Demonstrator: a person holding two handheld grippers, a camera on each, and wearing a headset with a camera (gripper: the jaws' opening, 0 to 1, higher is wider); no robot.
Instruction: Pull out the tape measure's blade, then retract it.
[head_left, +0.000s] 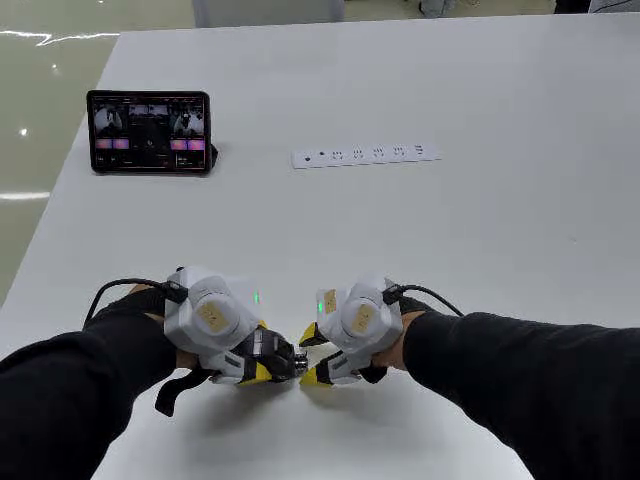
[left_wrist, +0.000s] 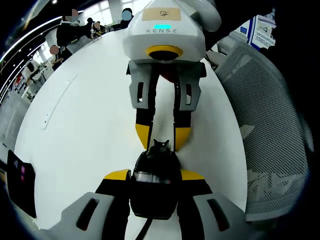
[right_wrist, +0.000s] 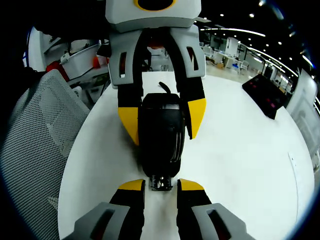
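Observation:
A black tape measure (head_left: 277, 352) lies low over the white table (head_left: 400, 230), near its front edge. My left gripper (head_left: 262, 350) is shut on its body, one yellow-tipped jaw on each side. In the left gripper view the tape measure (left_wrist: 155, 187) sits between my left gripper (left_wrist: 155, 175) jaws. Its metal blade tip (left_wrist: 161, 145) pokes toward my right gripper (left_wrist: 162, 135). My right gripper (right_wrist: 161, 186) stands open, with its jaws on either side of the blade tip (right_wrist: 161, 181) and small gaps showing. Almost no blade is drawn out of the tape measure (right_wrist: 161, 135).
A tablet (head_left: 149, 131) stands at the back left of the table and a white power strip (head_left: 366, 154) lies in the middle. A grey mesh chair (left_wrist: 270, 130) stands off the table's near side. A black strap (head_left: 175, 392) hangs under my left hand.

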